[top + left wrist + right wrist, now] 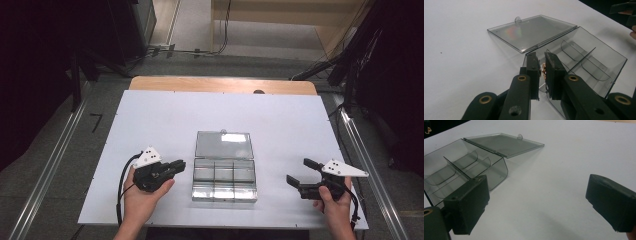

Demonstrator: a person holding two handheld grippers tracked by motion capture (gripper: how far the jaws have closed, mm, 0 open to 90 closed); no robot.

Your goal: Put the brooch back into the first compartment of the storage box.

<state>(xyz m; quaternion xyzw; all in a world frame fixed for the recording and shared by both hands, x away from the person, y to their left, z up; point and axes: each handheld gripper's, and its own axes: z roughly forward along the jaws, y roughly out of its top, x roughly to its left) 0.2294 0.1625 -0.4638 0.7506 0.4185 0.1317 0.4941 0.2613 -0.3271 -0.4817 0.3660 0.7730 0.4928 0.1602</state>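
A smoky clear plastic compartment box [224, 181] stands on the white table top, its lid [223, 144] swung open and lying flat behind it. My left gripper [182, 165] is at the box's left end, jaws nearly together. In the left gripper view, my left gripper [542, 61] pinches a small copper-coloured piece [544, 70] between its pads, just over the near corner of the box [599, 62]. My right gripper [297, 170] rests right of the box, open with nothing between its jaws. In the right gripper view, the box [461, 170] and lid [504, 143] lie beyond my right gripper [536, 197].
The white table top [150, 115] has bare room on all sides of the box. Its wooden far edge [220, 84] meets a floor with cables and dark stands. The box's dividers [579, 58] split it into several compartments.
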